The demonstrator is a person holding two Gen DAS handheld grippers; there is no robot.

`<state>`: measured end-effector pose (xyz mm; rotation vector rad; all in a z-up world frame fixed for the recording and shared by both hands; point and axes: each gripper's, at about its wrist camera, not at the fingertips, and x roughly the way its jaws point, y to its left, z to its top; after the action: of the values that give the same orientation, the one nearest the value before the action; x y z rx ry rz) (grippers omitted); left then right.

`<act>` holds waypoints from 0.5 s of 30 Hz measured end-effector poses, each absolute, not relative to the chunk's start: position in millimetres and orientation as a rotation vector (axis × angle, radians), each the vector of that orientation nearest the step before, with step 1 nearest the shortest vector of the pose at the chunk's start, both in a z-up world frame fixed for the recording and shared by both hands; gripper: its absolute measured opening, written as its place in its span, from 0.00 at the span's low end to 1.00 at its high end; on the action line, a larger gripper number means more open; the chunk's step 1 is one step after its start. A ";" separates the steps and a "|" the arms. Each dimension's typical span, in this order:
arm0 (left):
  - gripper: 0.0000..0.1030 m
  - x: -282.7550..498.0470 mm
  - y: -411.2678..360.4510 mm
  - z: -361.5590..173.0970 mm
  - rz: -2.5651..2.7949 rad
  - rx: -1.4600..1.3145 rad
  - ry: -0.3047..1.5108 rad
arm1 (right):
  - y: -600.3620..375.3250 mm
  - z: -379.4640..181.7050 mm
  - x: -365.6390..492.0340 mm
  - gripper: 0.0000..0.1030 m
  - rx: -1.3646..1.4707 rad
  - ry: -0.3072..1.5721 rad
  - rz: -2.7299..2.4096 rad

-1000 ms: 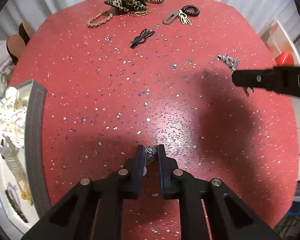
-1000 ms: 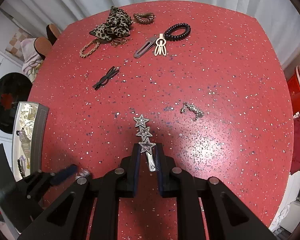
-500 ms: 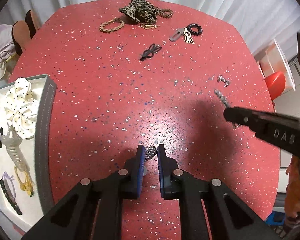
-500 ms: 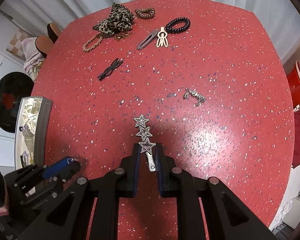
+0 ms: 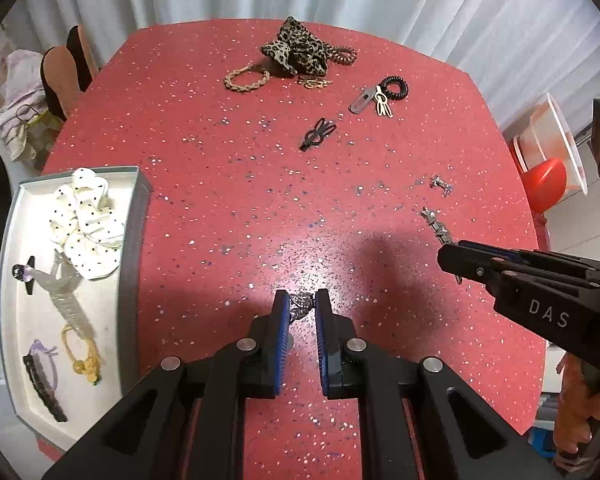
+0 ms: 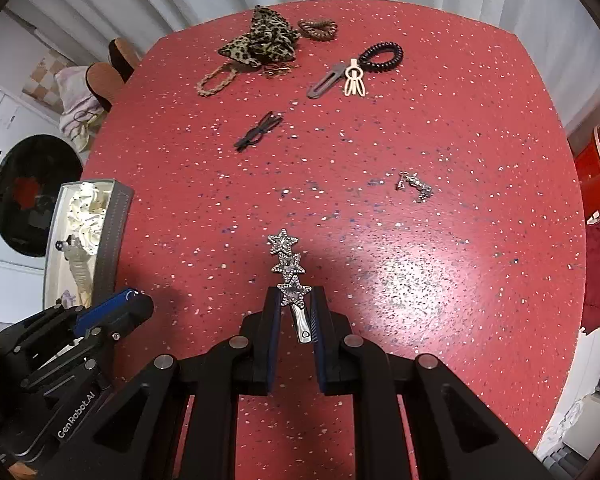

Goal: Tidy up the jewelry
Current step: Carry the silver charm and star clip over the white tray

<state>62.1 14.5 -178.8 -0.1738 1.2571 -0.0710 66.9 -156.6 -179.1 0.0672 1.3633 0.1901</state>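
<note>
L gripper [image 5: 301, 310] is pointing down at the red counter [image 5: 220, 208], w/ its fingers [image 5: 281, 316] nearly closed and pinching a small sparkly silver piece [image 5: 302, 305] at the tips. R gripper [image 6: 296, 312] is also pointing down, its fingers [image 6: 271, 320] nearly closed and squeezing a silver star clip [image 6: 289, 266]; three stars are sticking out past the tips, over the counter. Both pieces are being held above the counter, not lying on it.

At the L edge of the counter a white tray [image 5: 130, 240] is sitting, holding a white dotted scrunchie [image 5: 86, 222], a clear claw clip [image 5: 62, 288], a yellow hair tie [image 5: 82, 354] and a dark comb clip [image 5: 44, 388].

A bit farther, on the R side, another small silver piece [image 6: 414, 186] is lying alone. Past mid-counter a black bow clip [image 6: 258, 131] is lying by itself.

At the far end: a grey flat clip [image 6: 326, 82] touching a cream clip [image 6: 354, 80], w/ a black coil tie [image 6: 381, 56] just beside them. Left of those, a braided tan tie [image 6: 216, 82], thin gold clips [image 6: 278, 69], a leopard scrunchie [image 6: 260, 44] and a brown coil tie [image 6: 318, 29] are bunched close.
</note>
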 end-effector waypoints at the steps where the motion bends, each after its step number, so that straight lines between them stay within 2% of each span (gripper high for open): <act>1: 0.14 60.4 15.9 -176.0 -0.068 -0.174 1.256 | -154.9 -177.5 66.5 0.15 0.067 1.364 0.192; 15: 0.14 44.7 39.9 -146.3 -0.038 -0.192 1.226 | -129.7 -147.0 58.8 0.15 0.052 1.352 0.211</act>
<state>44.7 39.9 -146.3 -0.1924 1.2260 -0.0383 58.8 -129.7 -147.0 0.0518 1.3522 0.2112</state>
